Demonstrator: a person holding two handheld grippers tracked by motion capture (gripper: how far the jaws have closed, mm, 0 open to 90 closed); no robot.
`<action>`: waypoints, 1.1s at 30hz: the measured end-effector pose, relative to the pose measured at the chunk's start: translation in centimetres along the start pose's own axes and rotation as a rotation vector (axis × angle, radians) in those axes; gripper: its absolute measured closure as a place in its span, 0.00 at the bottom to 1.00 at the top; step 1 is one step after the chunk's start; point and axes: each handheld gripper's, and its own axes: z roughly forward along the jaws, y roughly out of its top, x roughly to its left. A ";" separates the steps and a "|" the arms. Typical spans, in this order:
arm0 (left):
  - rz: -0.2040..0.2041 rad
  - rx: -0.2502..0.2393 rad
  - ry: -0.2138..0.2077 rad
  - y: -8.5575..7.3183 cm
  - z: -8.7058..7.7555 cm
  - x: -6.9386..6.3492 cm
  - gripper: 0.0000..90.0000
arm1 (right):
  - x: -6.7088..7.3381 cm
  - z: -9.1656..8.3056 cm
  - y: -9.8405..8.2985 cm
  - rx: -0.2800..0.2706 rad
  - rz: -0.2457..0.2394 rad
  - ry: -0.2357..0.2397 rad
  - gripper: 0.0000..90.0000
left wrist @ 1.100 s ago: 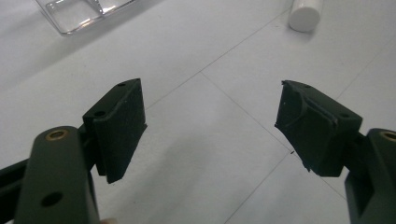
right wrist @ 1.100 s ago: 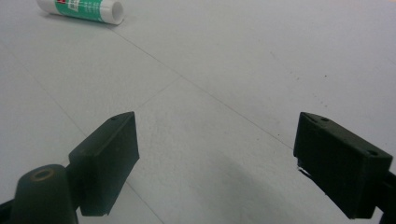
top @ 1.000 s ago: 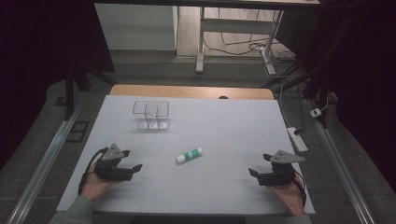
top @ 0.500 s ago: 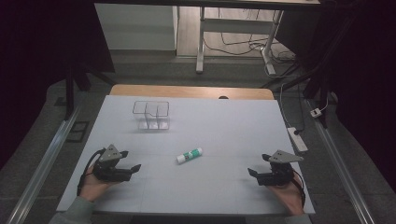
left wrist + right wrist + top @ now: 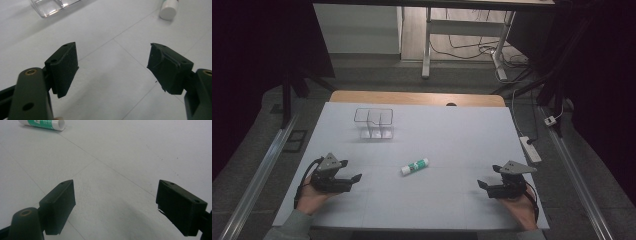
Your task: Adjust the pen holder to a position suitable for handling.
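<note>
High view, glue stick (image 5: 415,166) lying mid-worktop (image 5: 452,130), left claw (image 5: 353,170) and right claw (image 5: 481,186) resting wide apart near the front edge, both gaping and empty, clear box (image 5: 373,123) farther back

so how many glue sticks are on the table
1. The glue stick lies on its side near the middle of the table, between the left gripper and the right gripper, in front of the clear box. None seems hidden.
</note>
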 end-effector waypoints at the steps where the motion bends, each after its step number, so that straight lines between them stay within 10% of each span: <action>1: -0.007 -0.003 -0.001 0.0 0.0 0.1 0.26 | 0.0 0.0 0.0 0.001 0.002 0.000 0.17; 33: -0.074 -0.008 0.033 4.9 0.2 4.6 0.27 | 0.0 0.2 -0.1 0.011 0.011 -0.014 0.17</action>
